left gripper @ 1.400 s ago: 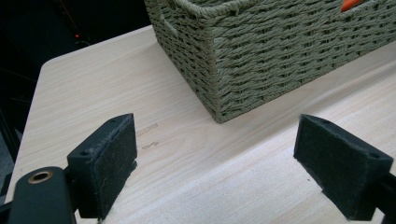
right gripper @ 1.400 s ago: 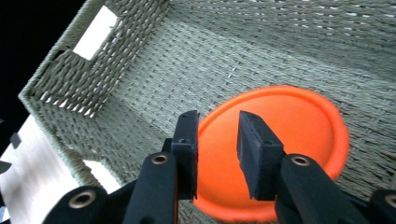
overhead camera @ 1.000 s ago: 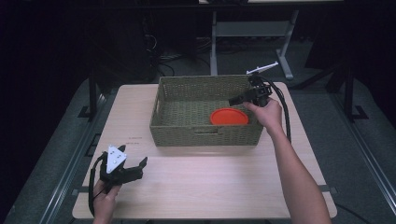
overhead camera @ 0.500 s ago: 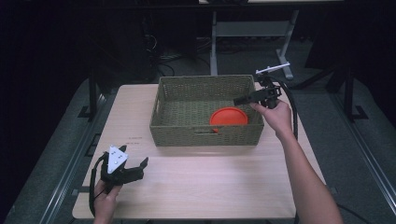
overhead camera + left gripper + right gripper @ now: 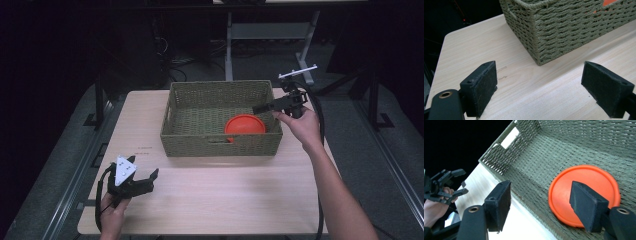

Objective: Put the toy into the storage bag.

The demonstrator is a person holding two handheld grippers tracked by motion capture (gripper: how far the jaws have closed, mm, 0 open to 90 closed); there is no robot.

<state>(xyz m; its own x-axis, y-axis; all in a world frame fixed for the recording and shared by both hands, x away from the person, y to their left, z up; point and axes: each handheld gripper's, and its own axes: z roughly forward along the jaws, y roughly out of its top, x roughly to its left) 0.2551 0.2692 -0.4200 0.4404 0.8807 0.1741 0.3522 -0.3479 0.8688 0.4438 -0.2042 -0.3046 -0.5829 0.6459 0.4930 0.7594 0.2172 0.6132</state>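
Note:
An orange disc (image 5: 245, 125) lies flat on the floor of a green woven basket (image 5: 220, 86), near its front right corner. The right gripper view shows the same disc (image 5: 574, 192) inside the basket (image 5: 529, 152). My right gripper (image 5: 257, 107) hovers open over the basket's right end, above the disc, with nothing between its jaws (image 5: 540, 192). My left gripper (image 5: 148, 181) rests low over the table's front left, open and holding nothing (image 5: 541, 75). It faces the basket's front left corner (image 5: 544, 40).
The light wooden table (image 5: 225, 200) has bare surface in front of and to the left of the basket. Dark floor and a metal stand (image 5: 230, 35) lie beyond the table. The left hand's gripper (image 5: 446, 185) appears far off in the right gripper view.
My right gripper has drawn back a little to the right over the basket's right end. The orange disc and the left gripper have stayed put.

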